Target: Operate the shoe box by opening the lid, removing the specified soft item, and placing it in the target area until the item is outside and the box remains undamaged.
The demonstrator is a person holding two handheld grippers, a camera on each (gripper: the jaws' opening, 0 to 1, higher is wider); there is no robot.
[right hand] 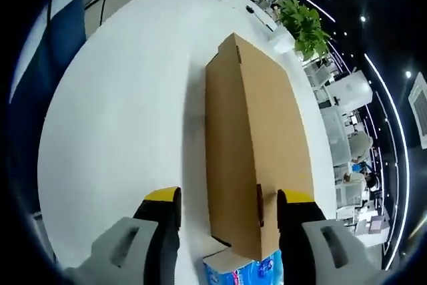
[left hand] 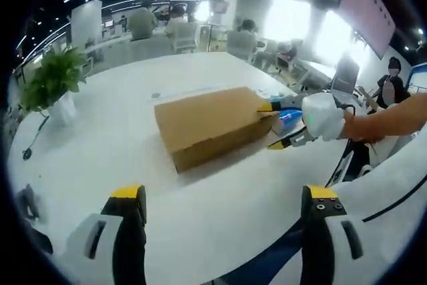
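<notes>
A brown cardboard shoe box (left hand: pixel 207 125) lies shut on the white table (left hand: pixel 127 158). My right gripper (left hand: pixel 273 125) comes in from the right, its yellow-tipped jaws spread around the box's near right end. In the right gripper view the box (right hand: pixel 250 131) stretches away lengthwise. Its near end sits between the jaws of my open right gripper (right hand: pixel 227 205): the right jaw is at the box's edge, the left one stands apart. A blue-and-white patterned patch (right hand: pixel 243 270) shows under the box's near end. My left gripper (left hand: pixel 223 198) hangs open over bare table, short of the box.
A potted plant (left hand: pixel 50 81) stands at the table's far left, with a dark cable (left hand: pixel 33 138) beside it. A person's arm (left hand: pixel 387 118) holds the right gripper. Several people sit at desks behind. A laptop (left hand: pixel 347 75) stands at the right.
</notes>
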